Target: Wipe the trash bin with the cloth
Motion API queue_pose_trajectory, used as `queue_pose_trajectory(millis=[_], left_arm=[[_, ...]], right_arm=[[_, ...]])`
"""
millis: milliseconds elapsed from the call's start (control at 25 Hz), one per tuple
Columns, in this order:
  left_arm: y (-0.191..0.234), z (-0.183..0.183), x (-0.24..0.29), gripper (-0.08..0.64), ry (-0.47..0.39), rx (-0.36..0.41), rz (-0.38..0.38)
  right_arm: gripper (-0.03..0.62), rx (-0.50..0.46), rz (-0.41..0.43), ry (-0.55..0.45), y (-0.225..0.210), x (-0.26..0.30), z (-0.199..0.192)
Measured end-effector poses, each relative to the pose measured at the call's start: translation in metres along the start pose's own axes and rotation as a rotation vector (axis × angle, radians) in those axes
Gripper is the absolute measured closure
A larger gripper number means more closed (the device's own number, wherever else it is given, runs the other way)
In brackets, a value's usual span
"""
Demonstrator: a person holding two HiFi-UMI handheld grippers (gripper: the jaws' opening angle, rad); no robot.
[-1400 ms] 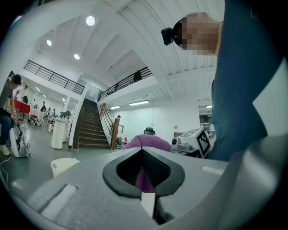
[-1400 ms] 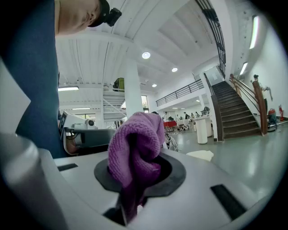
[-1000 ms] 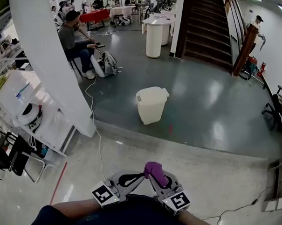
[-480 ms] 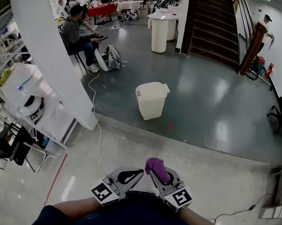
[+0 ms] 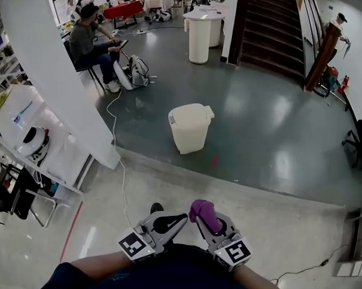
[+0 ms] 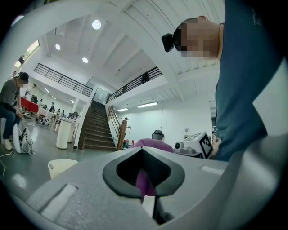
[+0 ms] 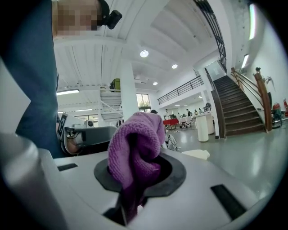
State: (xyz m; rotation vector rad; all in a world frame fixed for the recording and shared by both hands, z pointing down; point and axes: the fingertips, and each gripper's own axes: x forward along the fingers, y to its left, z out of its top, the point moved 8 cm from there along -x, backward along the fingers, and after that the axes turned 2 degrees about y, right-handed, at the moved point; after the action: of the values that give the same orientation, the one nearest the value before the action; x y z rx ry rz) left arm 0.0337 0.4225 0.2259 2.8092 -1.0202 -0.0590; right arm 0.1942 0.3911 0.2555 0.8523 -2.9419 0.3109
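No wiping yet, as I judge it: the trash bin, smooth cream plastic with a rounded lid, stands well ahead on the glossy dark floor. My right gripper has its fingers clamped on the cloth, nubby purple knit bunched into a lump (soft, squashable). My left gripper has its fingers together on nothing.

no readable text, labels or signs
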Motion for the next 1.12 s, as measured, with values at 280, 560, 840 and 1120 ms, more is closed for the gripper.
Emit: queue_pose_trajectory(millis=[280, 560, 840, 1120], left_arm=[[0.103, 0.012, 0.019, 0.561, -0.003, 0.021, -0.095], [0.228, 0.034, 0.027, 0.563, 0.007, 0.022, -0.191], [0.316, 0.048, 0.045, 0.562, 0.005, 0.017, -0.223], [0.332, 0.044, 0.076, 0.563, 0.032, 0.018, -0.224]], right_arm=[[0.518, -0.018, -0.088, -0.015, -0.036, 0.089, 0.018], [0.517, 0.028, -0.199, 0.029, -0.069, 0.194, 0.034], [0.517, 0.077, -0.302, 0.024, -0.097, 0.251, 0.040], [0.517, 0.108, -0.329, -0.001, -0.129, 0.255, 0.040]])
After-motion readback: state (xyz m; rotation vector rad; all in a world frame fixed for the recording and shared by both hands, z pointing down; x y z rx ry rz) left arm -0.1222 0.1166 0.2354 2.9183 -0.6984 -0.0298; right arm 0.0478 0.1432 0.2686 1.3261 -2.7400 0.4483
